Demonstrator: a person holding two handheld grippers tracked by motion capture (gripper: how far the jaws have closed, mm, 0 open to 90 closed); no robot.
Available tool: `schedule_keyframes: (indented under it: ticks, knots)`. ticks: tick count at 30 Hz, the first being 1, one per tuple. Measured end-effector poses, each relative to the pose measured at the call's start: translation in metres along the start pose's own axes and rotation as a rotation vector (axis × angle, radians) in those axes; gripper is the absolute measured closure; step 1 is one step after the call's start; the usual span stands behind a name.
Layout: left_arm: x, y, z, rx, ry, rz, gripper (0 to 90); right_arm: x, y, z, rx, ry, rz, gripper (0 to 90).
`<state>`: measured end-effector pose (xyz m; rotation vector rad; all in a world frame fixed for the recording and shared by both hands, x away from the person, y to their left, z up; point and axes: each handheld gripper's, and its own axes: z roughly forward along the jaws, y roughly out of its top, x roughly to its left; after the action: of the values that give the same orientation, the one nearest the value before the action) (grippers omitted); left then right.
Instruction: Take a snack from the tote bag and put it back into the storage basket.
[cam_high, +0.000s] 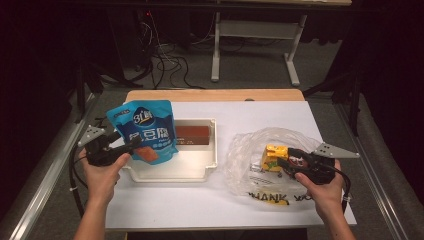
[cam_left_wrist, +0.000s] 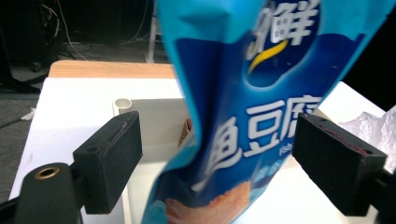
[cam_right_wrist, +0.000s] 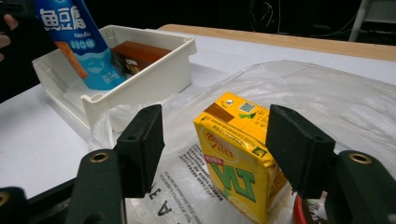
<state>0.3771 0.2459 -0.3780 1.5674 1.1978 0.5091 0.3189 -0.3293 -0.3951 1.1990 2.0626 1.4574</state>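
L gripper (cam_left_wrist: 219, 158) jaws apart, pads off blue pouch (cam_left_wrist: 261, 107) standing between them in white tray (cam_high: 210, 167), brown box (cam_high: 192, 134) at its 3 o'clock. R gripper (cam_right_wrist: 215, 149) jaws open astride yellow carton (cam_right_wrist: 236, 158) on clear bag (cam_right_wrist: 355, 116), no contact.

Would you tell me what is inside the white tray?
The white tray holds a brown box and the blue pouch standing in it; the pouch hides the box's left end.

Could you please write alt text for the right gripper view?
A yellow drink carton stands on a clear plastic bag between the open jaws of the right gripper, which do not touch it. Behind, a white tray holds a blue snack pouch and a brown box.
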Motion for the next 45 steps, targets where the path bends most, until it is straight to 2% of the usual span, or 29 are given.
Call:
schedule_keyframes:
  ticks: [4, 6, 10, 11, 14, 15, 16, 22, 23, 25, 29, 33, 41, 45]
  knots:
    - [-0.008, -0.004, -0.004, 0.0, 0.018, 0.009, 11.9, -0.002, -0.001, 0.0, 0.005, -0.007, 0.003, 37.3]
    - [-0.015, -0.007, -0.008, -0.008, 0.046, 0.02, 10.1, -0.003, -0.001, 0.001, 0.016, -0.021, -0.016, 36.4]
    - [-0.019, -0.01, -0.013, -0.026, 0.065, 0.027, 8.9, -0.005, -0.002, 0.002, 0.025, -0.038, -0.032, 36.1]
    - [-0.022, -0.012, -0.015, -0.024, 0.077, 0.045, 8.9, -0.006, -0.002, 0.002, 0.029, -0.042, -0.028, 35.9]
    - [-0.024, -0.015, -0.018, -0.018, 0.079, 0.052, 8.5, -0.009, -0.002, 0.002, 0.034, -0.044, -0.028, 35.0]
    - [-0.027, -0.017, -0.02, -0.012, 0.093, 0.076, 8.3, -0.01, -0.003, 0.002, 0.035, -0.047, -0.029, 34.8]
    - [-0.027, -0.017, -0.02, -0.012, 0.093, 0.076, 8.4, -0.01, -0.003, 0.003, 0.037, -0.047, -0.031, 34.7]
    - [-0.039, -0.025, -0.026, -0.013, 0.064, 0.08, 8.6, -0.014, -0.003, 0.004, 0.053, -0.054, -0.042, 33.3]
    - [-0.045, -0.026, -0.026, -0.016, 0.045, 0.077, 8.7, -0.014, -0.003, 0.004, 0.056, -0.054, -0.044, 33.0]
    - [-0.048, -0.027, -0.026, -0.019, 0.045, 0.087, 9.4, -0.014, -0.003, 0.005, 0.06, -0.057, -0.049, 32.9]
    - [-0.061, -0.029, -0.022, -0.031, 0.006, 0.1, 10.2, -0.018, -0.004, 0.004, 0.067, -0.061, -0.058, 32.8]
    - [-0.068, -0.031, -0.018, -0.022, -0.01, 0.117, 10.9, -0.02, -0.004, 0.004, 0.074, -0.062, -0.059, 32.6]
    - [-0.08, -0.034, -0.011, -0.013, -0.045, 0.132, 12.8, -0.022, 0.0, 0.011, 0.096, -0.051, -0.095, 31.3]
    - [-0.085, -0.037, -0.007, -0.014, -0.057, 0.146, 15.0, -0.024, 0.004, 0.017, 0.125, -0.037, -0.107, 29.3]
